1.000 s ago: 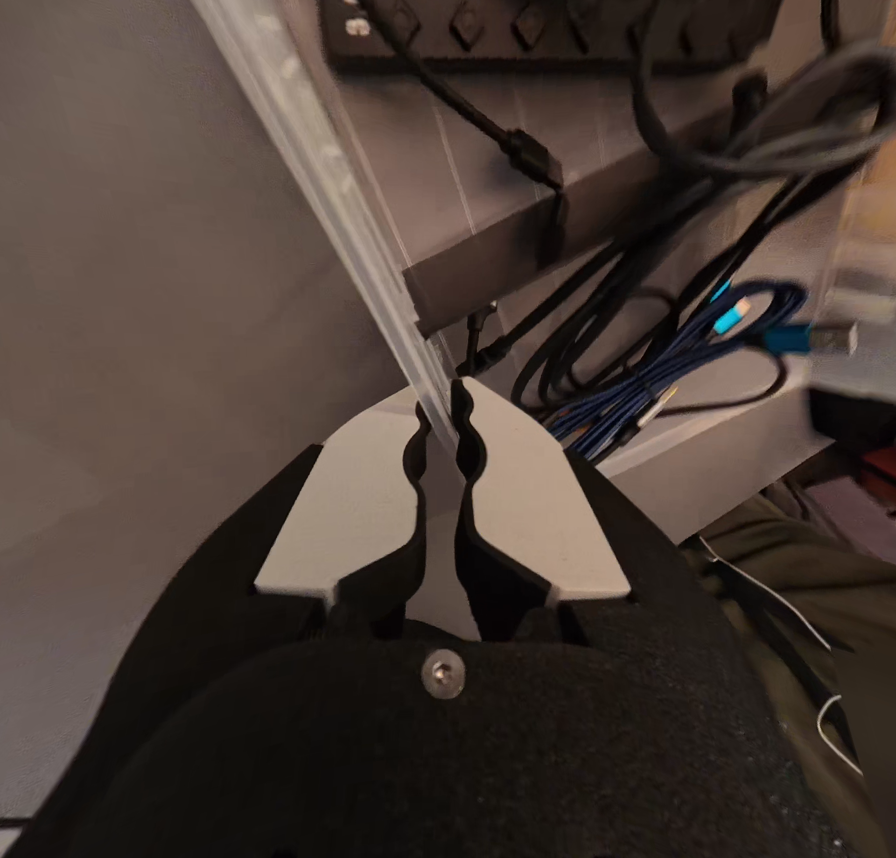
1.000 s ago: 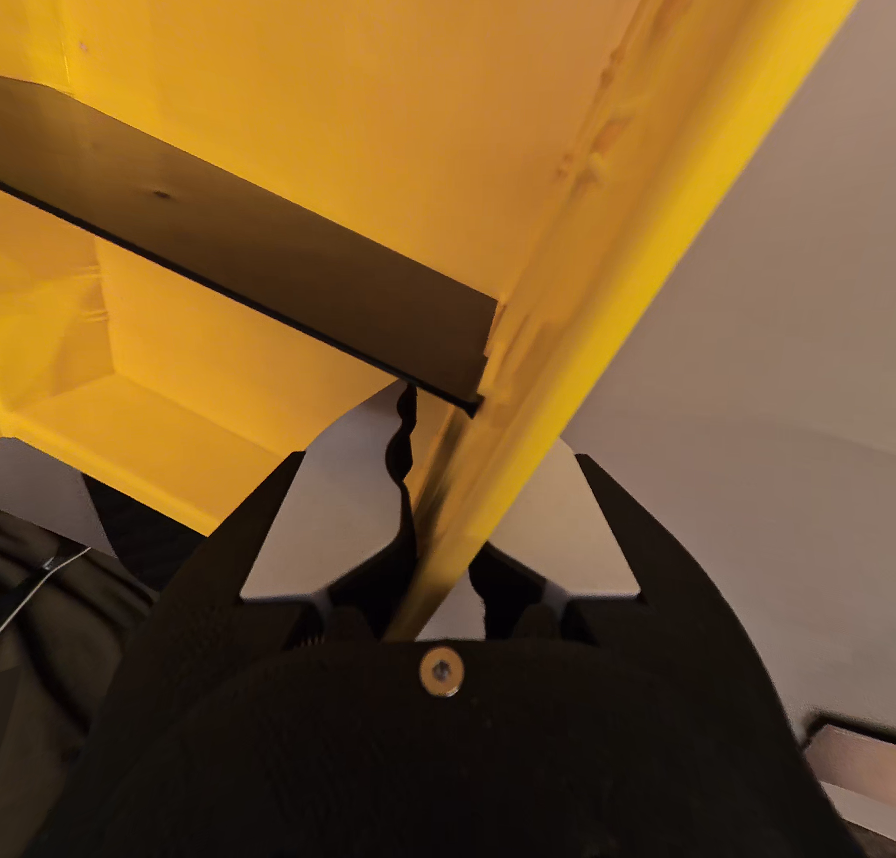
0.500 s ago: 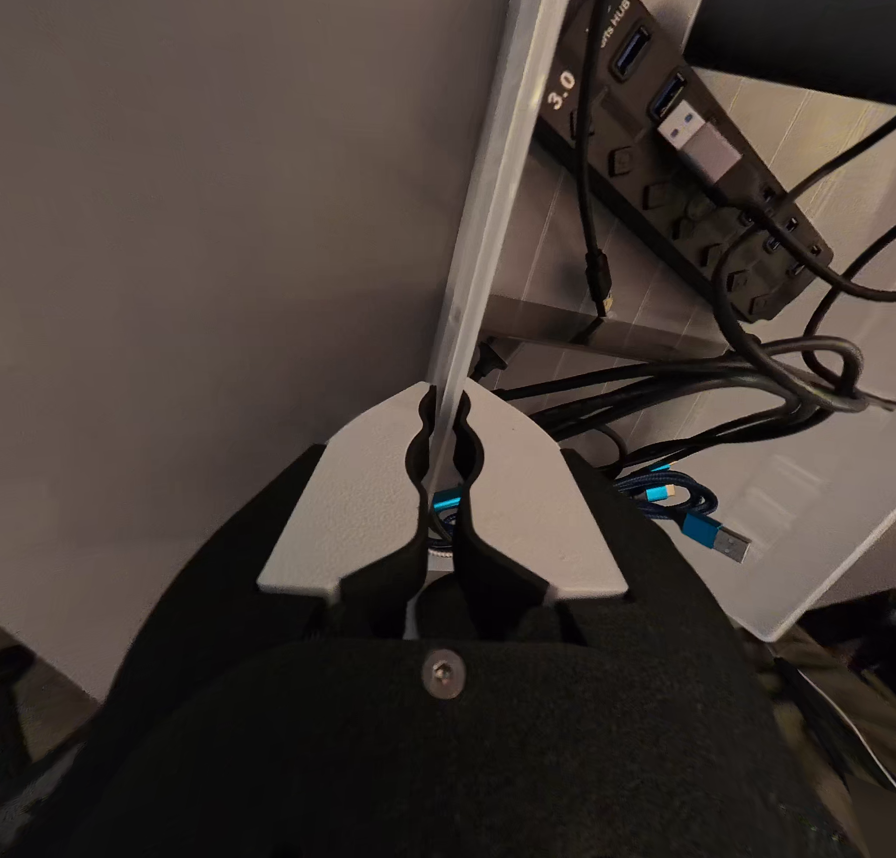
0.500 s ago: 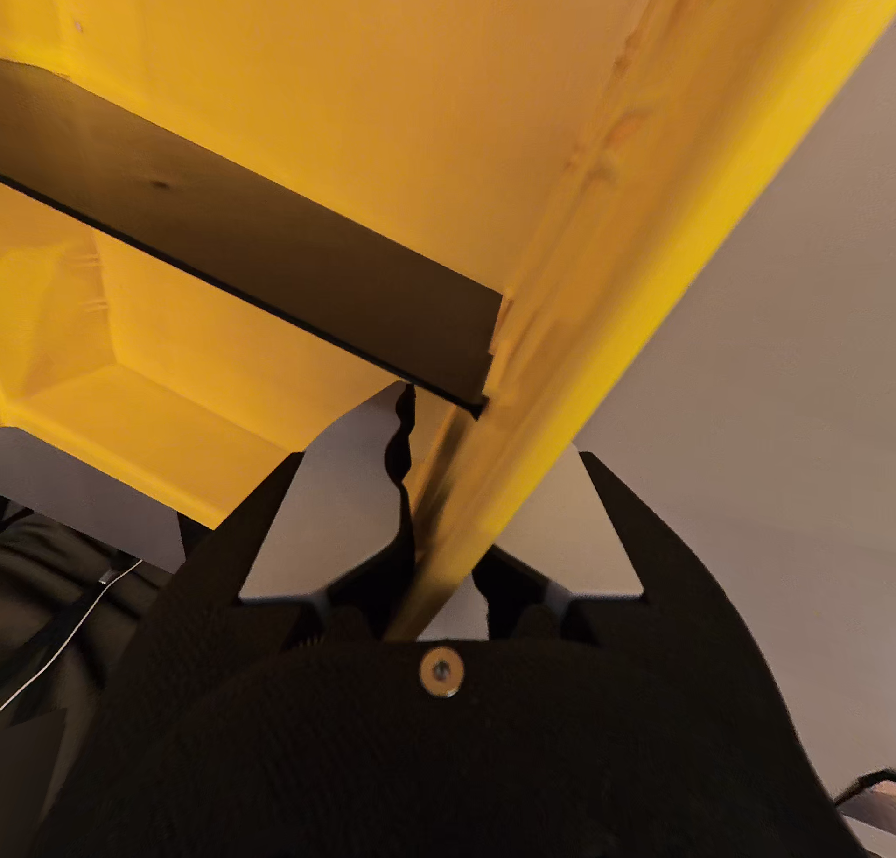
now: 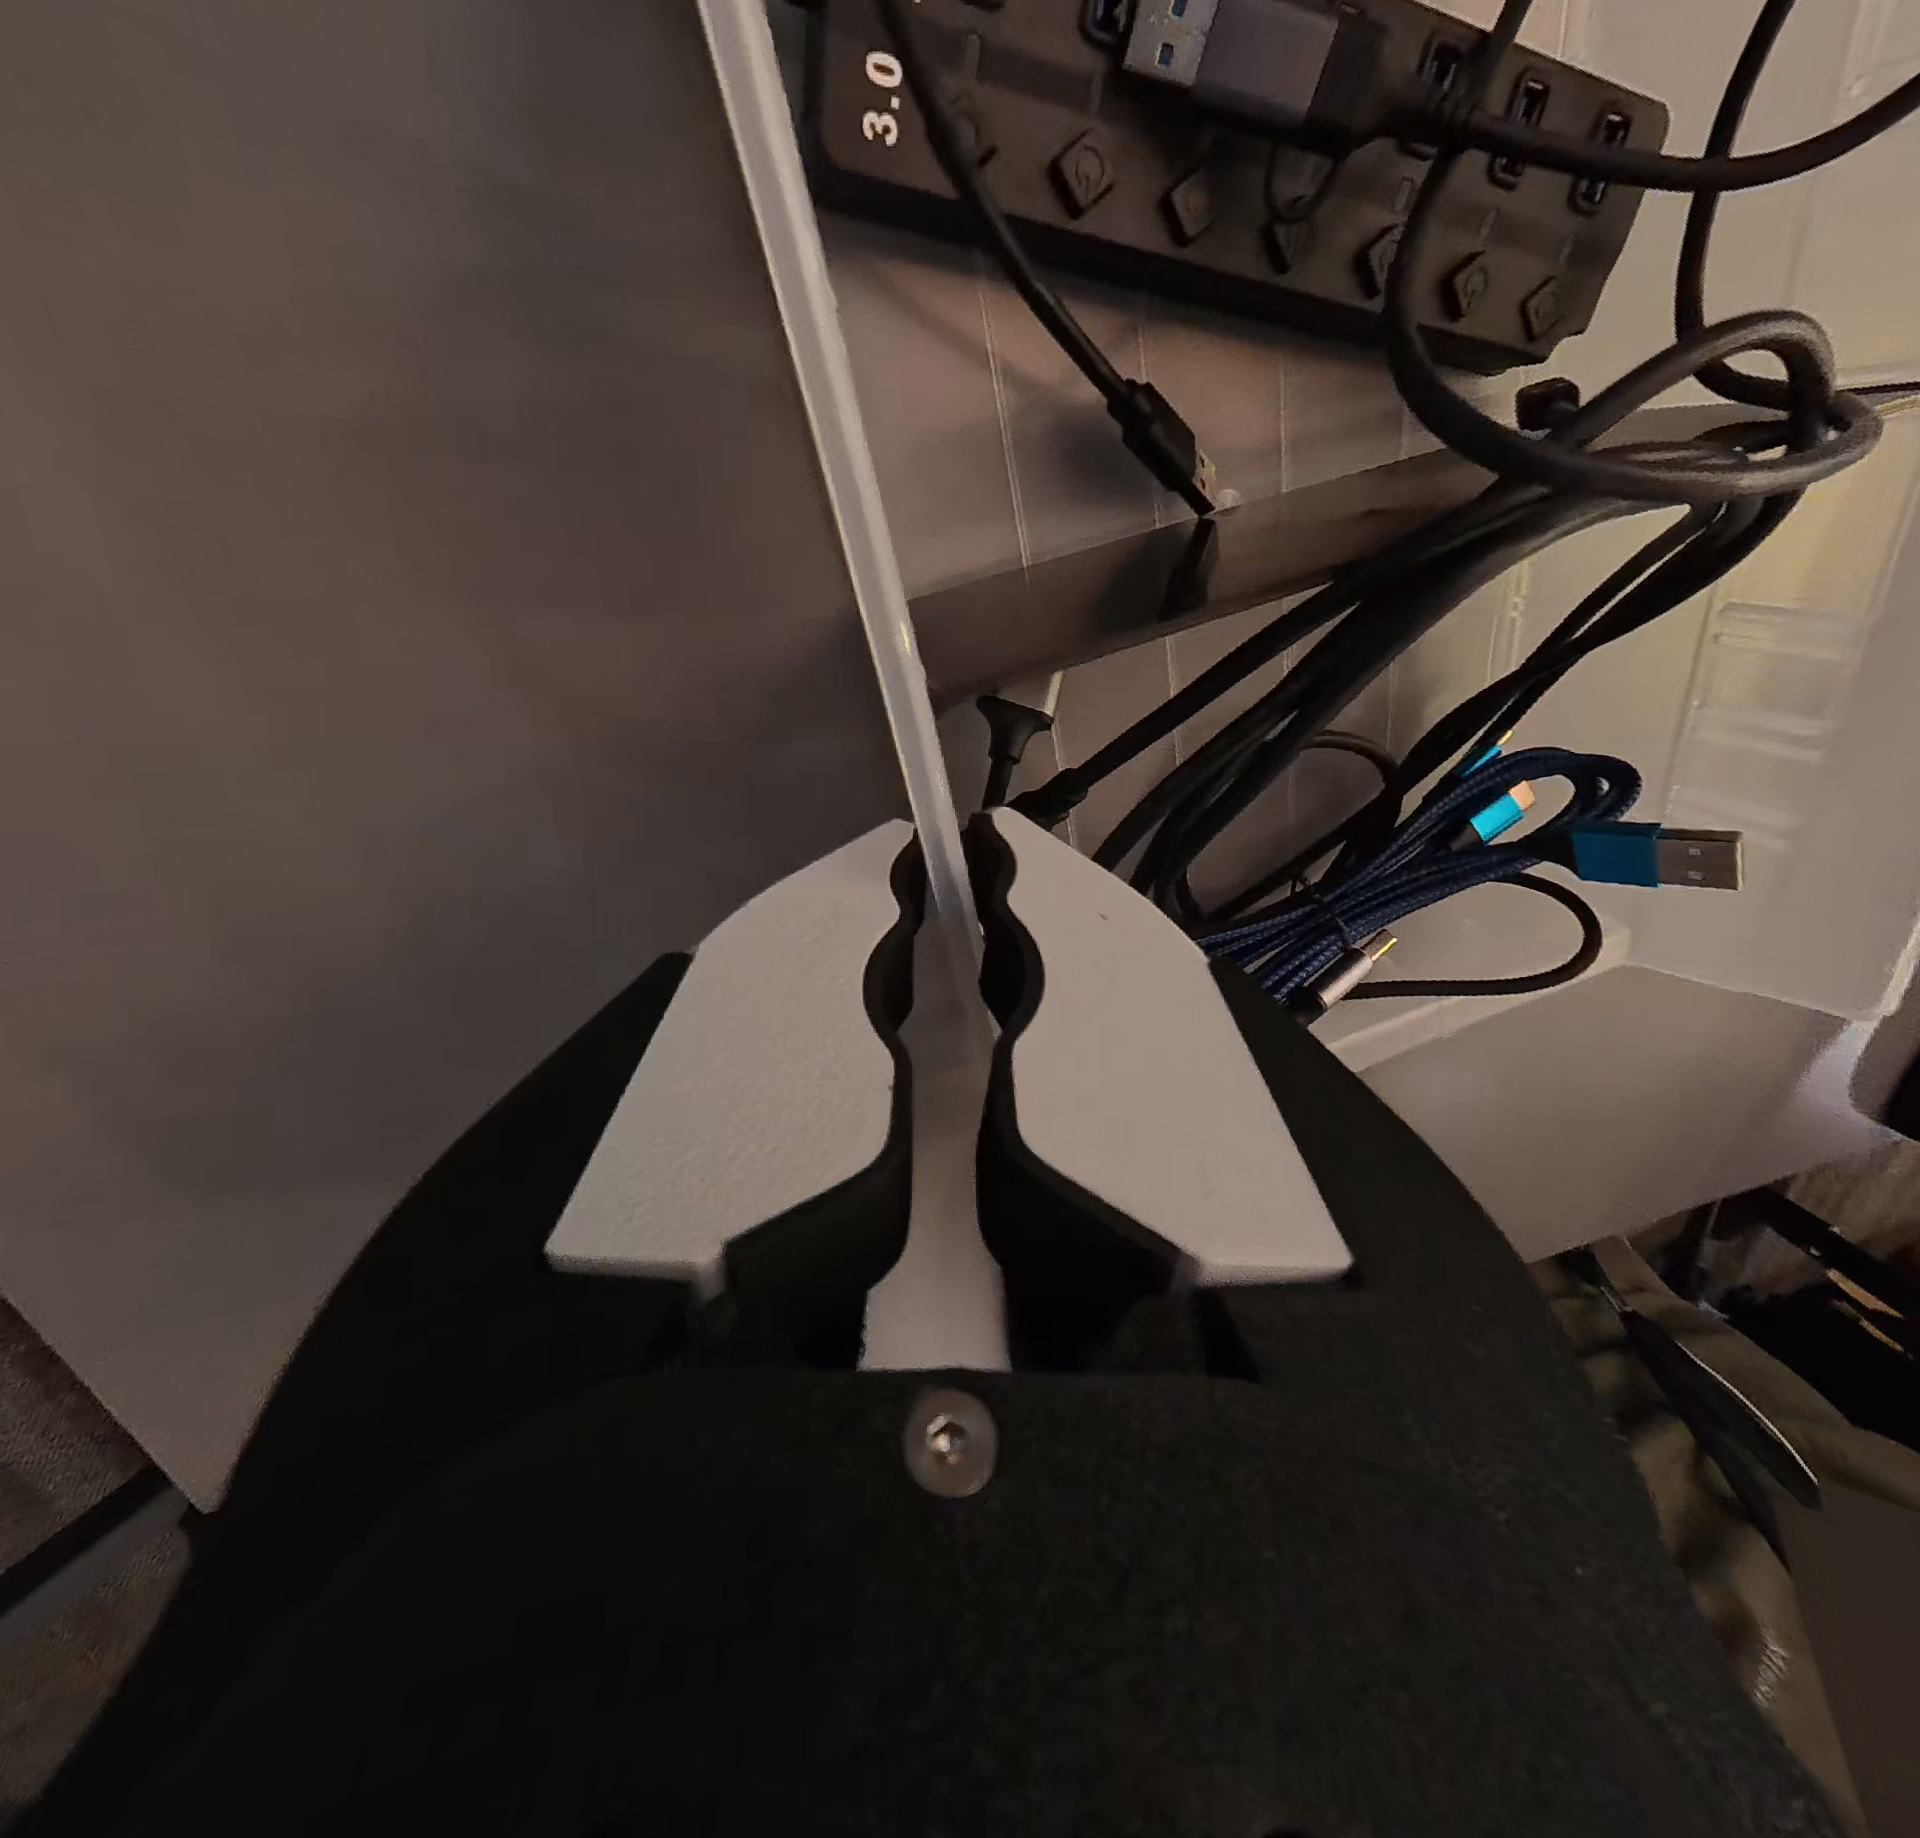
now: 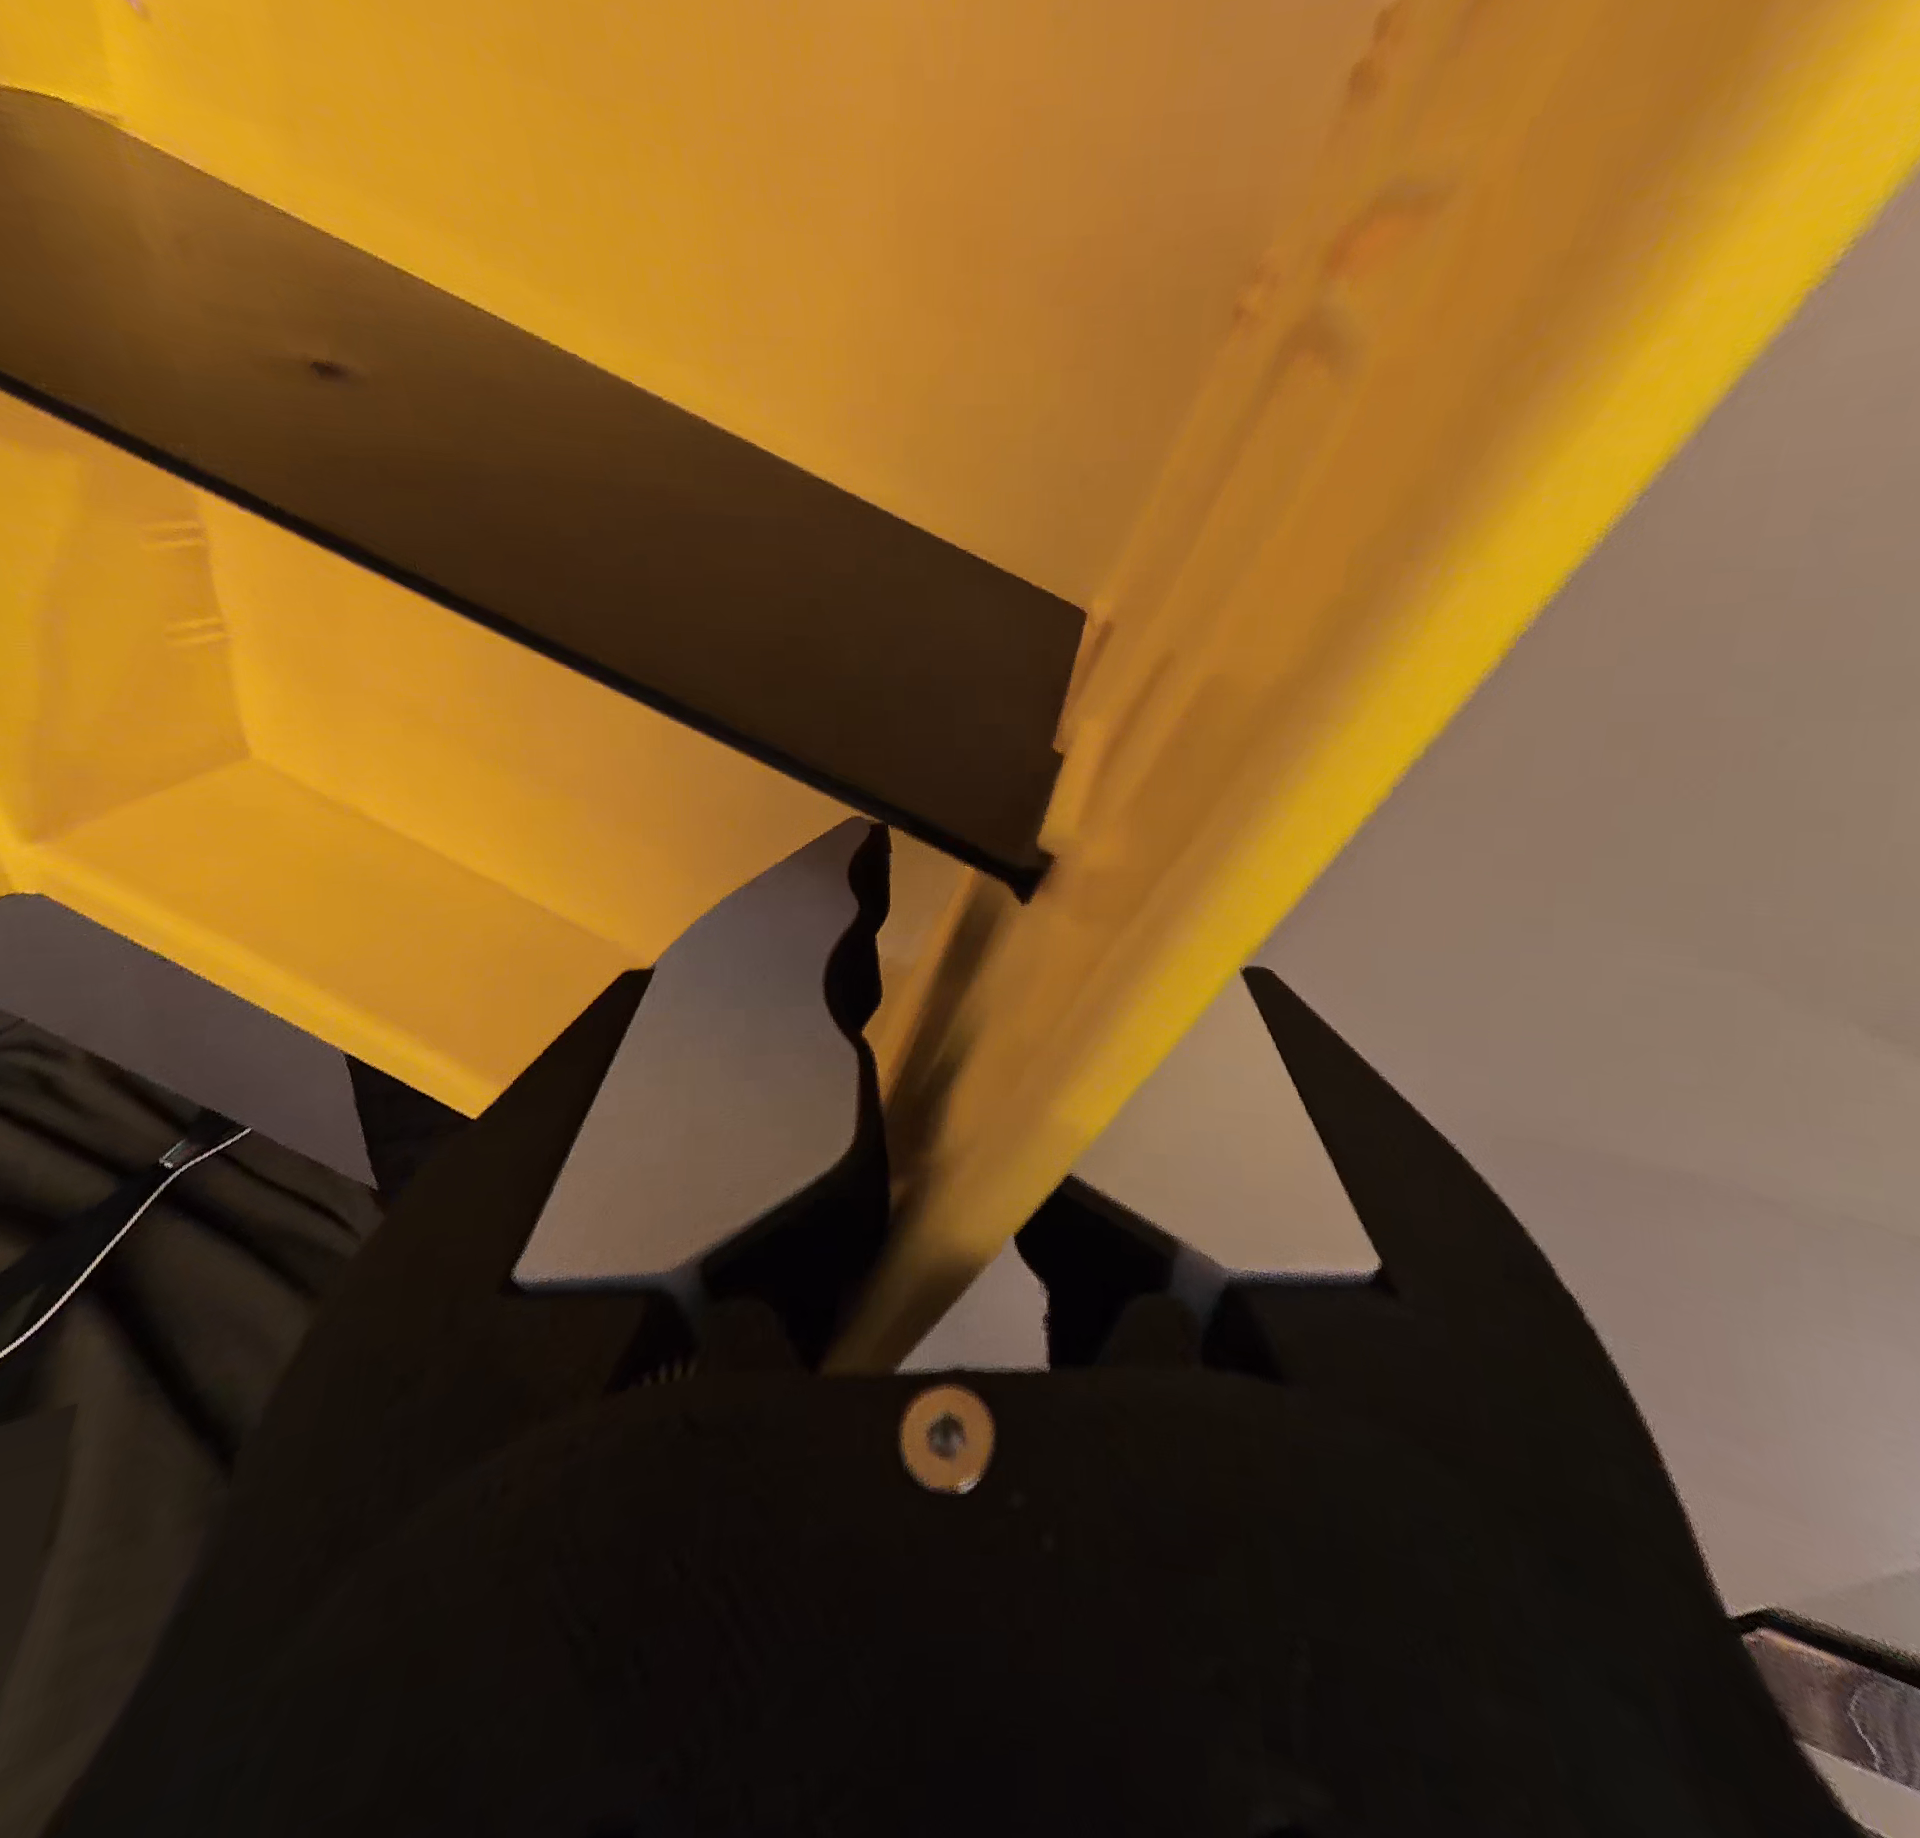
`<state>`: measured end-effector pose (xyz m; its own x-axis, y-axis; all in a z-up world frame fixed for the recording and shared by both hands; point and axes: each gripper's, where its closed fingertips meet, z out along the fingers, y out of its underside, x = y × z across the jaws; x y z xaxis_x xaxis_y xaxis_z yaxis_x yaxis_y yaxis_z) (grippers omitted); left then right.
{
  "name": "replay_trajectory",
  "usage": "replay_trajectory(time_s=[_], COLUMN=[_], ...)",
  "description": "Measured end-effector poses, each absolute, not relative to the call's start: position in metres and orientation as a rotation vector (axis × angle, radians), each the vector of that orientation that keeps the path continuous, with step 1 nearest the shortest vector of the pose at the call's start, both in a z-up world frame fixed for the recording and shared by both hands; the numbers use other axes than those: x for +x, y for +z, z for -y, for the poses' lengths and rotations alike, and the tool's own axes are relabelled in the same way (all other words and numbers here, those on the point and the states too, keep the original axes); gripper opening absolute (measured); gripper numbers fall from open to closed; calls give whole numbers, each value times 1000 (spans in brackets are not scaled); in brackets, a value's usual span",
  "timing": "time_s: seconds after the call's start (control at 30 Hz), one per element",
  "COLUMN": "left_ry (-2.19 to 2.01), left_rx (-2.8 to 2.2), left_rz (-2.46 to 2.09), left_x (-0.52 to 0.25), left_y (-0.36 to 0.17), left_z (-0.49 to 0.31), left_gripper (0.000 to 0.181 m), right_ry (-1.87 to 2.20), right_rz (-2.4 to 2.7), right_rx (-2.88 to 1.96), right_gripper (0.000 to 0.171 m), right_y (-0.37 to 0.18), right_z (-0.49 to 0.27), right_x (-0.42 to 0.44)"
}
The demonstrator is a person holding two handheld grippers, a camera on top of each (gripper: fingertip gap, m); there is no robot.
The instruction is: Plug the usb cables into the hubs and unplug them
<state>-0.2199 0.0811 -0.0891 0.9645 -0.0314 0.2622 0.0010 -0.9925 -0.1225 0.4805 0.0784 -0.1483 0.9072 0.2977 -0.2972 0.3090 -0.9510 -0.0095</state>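
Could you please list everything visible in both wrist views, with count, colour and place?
Clear bin: one, transparent, its wall edge between the left jaws.
USB hub: one, black, upper part of the clear bin.
Grey USB plug: one, lying on the hub.
Black cables: several, looped below the hub; one loose plug hangs free.
Blue cable bundle: one, braided, bottom of the bin, a blue plug sticking out.
Yellow bin: one, its rim between the right jaws.
Divider: one, dark, across the yellow bin.
Left gripper: shut on the clear wall.
Right gripper: shut on the yellow rim.
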Motion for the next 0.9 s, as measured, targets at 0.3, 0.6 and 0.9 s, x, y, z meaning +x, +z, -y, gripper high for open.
replay_trajectory(time_s=[0.3, 0.6, 0.9], left_ry=[-265, -32, -145], left_rx=[-2961, -2987, -2917], left_rz=[-70, -325, -238], left_x=[-227, -238, -245], left_y=[-90, -92, -92], left_z=[-100, -103, -101], left_gripper=[4, 8, 5], right_ry=[-372, -436, -391], right_rz=[-507, -357, -419], right_rx=[3055, 3094, 3140], right_gripper=[16, 19, 19], right_y=[-147, -146, -147], right_z=[-78, -71, -74], right_x=[495, 488, 492])
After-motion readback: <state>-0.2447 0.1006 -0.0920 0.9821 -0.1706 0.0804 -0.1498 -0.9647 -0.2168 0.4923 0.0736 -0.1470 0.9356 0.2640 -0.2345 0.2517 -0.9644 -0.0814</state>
